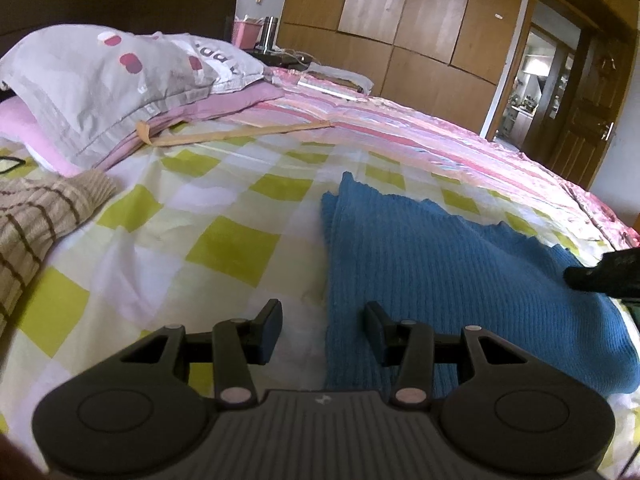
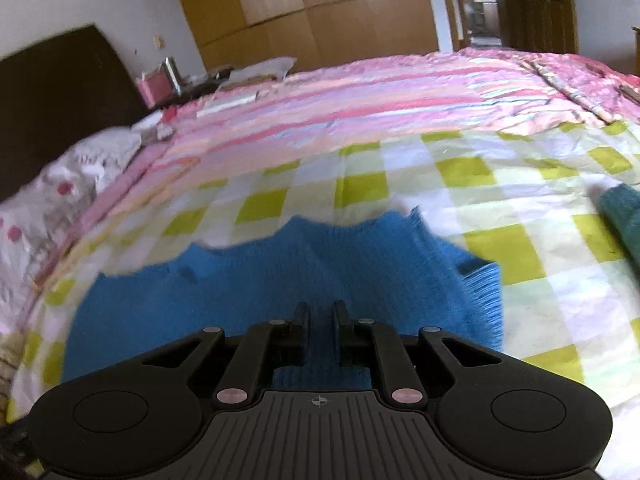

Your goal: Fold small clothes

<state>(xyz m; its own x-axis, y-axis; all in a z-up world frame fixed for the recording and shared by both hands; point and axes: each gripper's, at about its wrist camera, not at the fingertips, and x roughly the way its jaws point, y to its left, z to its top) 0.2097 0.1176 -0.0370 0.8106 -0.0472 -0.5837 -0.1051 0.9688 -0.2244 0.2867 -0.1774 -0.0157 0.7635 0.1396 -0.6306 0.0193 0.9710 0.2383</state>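
A blue ribbed knit garment (image 1: 440, 264) lies spread on the green-checked bed sheet (image 1: 180, 220). My left gripper (image 1: 323, 330) is open and empty, low over the garment's left edge. The right gripper shows as a dark shape (image 1: 604, 272) at the garment's right side in the left wrist view. In the right wrist view the blue garment (image 2: 280, 264) lies under my right gripper (image 2: 321, 320), whose fingers stand close together with a narrow gap; blue knit shows between them, and I cannot tell whether they pinch it. That view is blurred.
A beige striped knit (image 1: 36, 220) lies at the left. Grey and pink pillows (image 1: 120, 84) sit at the head. A pink striped quilt (image 1: 400, 128) covers the far half. A teal garment (image 2: 624, 216) lies at the right. Wooden wardrobes (image 1: 400, 20) stand behind.
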